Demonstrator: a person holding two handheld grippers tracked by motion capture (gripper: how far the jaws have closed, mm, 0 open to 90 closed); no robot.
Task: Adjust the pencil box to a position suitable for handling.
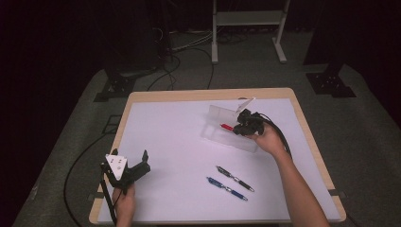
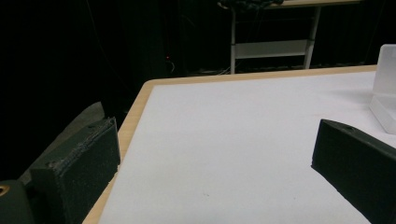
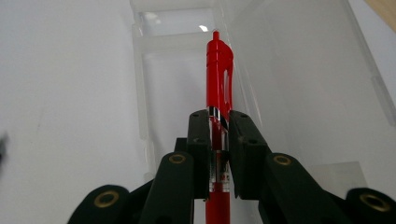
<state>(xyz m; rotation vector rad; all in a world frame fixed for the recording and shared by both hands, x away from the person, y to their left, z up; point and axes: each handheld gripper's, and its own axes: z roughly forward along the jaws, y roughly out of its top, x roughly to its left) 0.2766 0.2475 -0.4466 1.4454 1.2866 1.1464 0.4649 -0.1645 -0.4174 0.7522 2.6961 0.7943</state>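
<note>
While the right hand-held gripper (image 3: 218, 140) clenches a red pen (image 3: 218, 84) over the clear box (image 1: 222, 124) at centre right, the left hand-held gripper (image 1: 137, 163) rests released at lower left; two pens (image 1: 231, 182) lie on the counter (image 1: 179, 142).

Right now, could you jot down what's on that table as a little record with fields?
Surface: white table with a wooden edge
Right gripper: jaws shut on a red pen, held over a clear plastic box
Left gripper: jaws open, nothing between them, near the table's front left corner
Loose items: a black pen and a blue pen side by side on the table, near the front
</note>
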